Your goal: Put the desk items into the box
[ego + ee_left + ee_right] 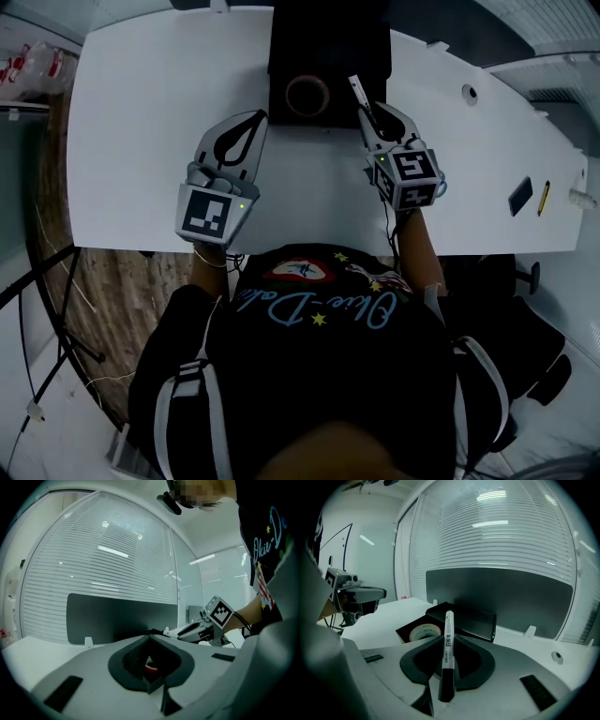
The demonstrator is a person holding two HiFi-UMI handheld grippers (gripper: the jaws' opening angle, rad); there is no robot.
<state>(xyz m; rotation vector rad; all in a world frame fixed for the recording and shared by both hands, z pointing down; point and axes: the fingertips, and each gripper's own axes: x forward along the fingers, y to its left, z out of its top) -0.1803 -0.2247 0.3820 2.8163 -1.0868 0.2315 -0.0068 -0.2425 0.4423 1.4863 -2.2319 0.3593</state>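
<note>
Presently we record the right gripper point(449, 643) with its fingers pinching a whiteboard marker point(448, 623), white barrel forward and black cap low. In the head view it is at the near right corner of the black box point(328, 47) on the white desk point(141, 112). A tape roll point(307, 94) lies inside the box. The left gripper point(253, 119) hangs above the desk left of the box, fingers pressed together at the tips. A small red shape shows through their gap, possibly the roll. A yellow pen point(543, 197) and a dark item point(521, 197) lie well apart, toward the desk's right end.
</note>
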